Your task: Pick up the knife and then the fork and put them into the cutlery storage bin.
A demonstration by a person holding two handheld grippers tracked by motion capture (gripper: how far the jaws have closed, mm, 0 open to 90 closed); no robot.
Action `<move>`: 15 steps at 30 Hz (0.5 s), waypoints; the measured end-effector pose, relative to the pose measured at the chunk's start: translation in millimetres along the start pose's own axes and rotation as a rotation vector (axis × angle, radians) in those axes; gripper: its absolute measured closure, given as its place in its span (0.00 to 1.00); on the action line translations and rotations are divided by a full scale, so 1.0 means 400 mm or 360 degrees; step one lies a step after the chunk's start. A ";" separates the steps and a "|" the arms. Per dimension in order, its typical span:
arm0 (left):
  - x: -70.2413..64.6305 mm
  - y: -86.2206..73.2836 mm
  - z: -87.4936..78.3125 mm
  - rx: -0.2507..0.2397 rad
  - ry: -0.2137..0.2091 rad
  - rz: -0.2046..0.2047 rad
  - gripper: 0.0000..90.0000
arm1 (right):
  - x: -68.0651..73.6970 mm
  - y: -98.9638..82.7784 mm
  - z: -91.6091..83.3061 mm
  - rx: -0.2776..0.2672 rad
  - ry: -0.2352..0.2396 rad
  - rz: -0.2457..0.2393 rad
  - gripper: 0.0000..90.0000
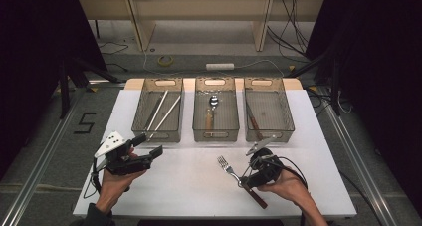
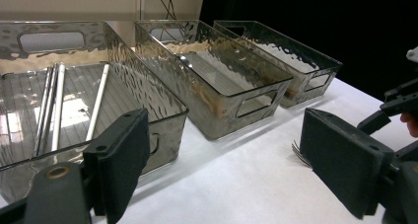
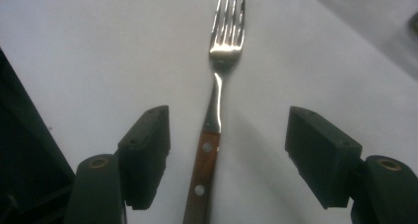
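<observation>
floor (image 1: 45,136): grey, taped "5" | far: pale wooden shelving (image 1: 199,17) | sides: black curtains (image 1: 378,61)

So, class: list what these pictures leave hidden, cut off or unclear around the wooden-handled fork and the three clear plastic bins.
- Wooden-handled metal fork: handle end cut off by the right gripper view's bottom edge.
- Fork tines: mostly hidden behind a left gripper finger in the left gripper view.
- Right clear plastic bin: its brown-handled utensil is too small to identify in the high view.

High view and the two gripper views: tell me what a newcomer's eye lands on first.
First, the fork with a wooden handle, lying on the white table between the open jaws of the right tongs. Next, three clear bins in a row at the table's far side, the left one holding pale chopsticks. The left tongs hover open near it.
</observation>
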State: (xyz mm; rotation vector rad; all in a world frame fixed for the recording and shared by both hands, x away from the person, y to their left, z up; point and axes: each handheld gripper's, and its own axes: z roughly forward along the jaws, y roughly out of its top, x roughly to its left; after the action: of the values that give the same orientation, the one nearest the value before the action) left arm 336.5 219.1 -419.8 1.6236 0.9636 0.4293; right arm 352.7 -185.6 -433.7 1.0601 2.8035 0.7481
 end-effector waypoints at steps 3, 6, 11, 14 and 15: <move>0.000 0.000 0.000 -0.0004 0.0002 -0.0003 0.21 | 0.003 -0.001 0.004 0.0019 -0.0004 -0.0001 0.40; 0.000 0.000 -0.002 -0.0008 0.0004 -0.0008 0.21 | 0.005 -0.003 0.006 0.0034 -0.0019 -0.0008 0.41; -0.001 0.000 -0.002 -0.0001 0.0004 -0.0001 0.21 | 0.009 -0.008 0.011 0.0054 -0.0037 -0.0028 0.44; -0.001 0.000 -0.001 0.0001 0.0004 0.0000 0.21 | 0.013 -0.012 0.016 0.0084 -0.0042 -0.0030 0.46; -0.001 -0.001 -0.001 0.0004 0.0004 -0.0001 0.21 | 0.013 -0.013 0.017 0.0086 -0.0036 -0.0037 0.46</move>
State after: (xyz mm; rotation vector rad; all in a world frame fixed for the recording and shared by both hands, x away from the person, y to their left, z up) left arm 335.7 219.1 -419.8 1.6252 0.9667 0.4300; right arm 347.2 -182.7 -441.4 1.0354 2.8273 0.6573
